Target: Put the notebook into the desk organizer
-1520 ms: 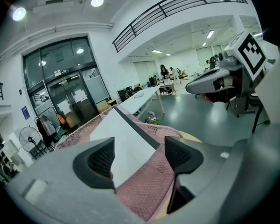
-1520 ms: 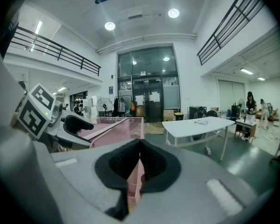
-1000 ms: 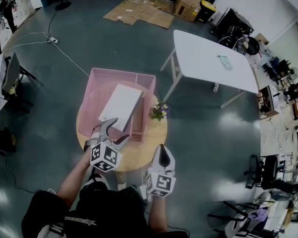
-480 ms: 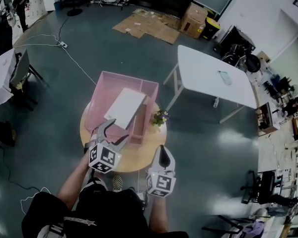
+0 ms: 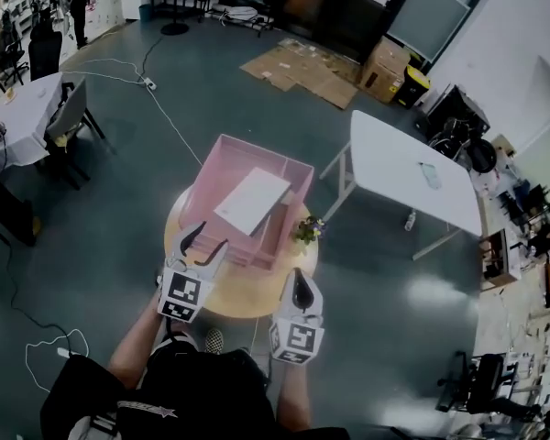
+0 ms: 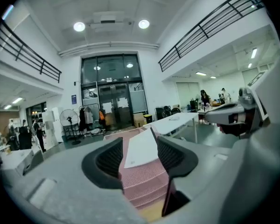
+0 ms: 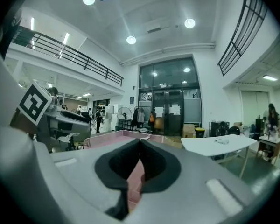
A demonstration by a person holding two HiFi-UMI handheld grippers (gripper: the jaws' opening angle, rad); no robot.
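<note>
A round wooden table [image 5: 247, 291] stands on the gray floor. The pink desk organizer [image 5: 222, 168] takes up the 12 o'clock half of the table. The white notebook [image 5: 252, 201] rests in the organizer, near its middle, and it lies on a slant. A little flower plant [image 5: 307, 230] stands at the organizer's 3 o'clock side, just beside it.

The left gripper [image 5: 207, 241] is at the table's 7 o'clock edge and points at the organizer. Its jaws are apart and closing. Nothing is pinched between them. In the left gripper view, the notebook [image 6: 142, 149] and the organizer [image 6: 147, 185] show through the gap, farther off.

The right gripper [image 5: 299, 280] is at the table's 5 o'clock edge. Its jaws are pressed together with nothing in them.

A white folding table [image 5: 412, 168] stands at 2 o'clock from the round table. Flat cardboard [image 5: 302, 67] lies on the floor at 12 o'clock, far off.
</note>
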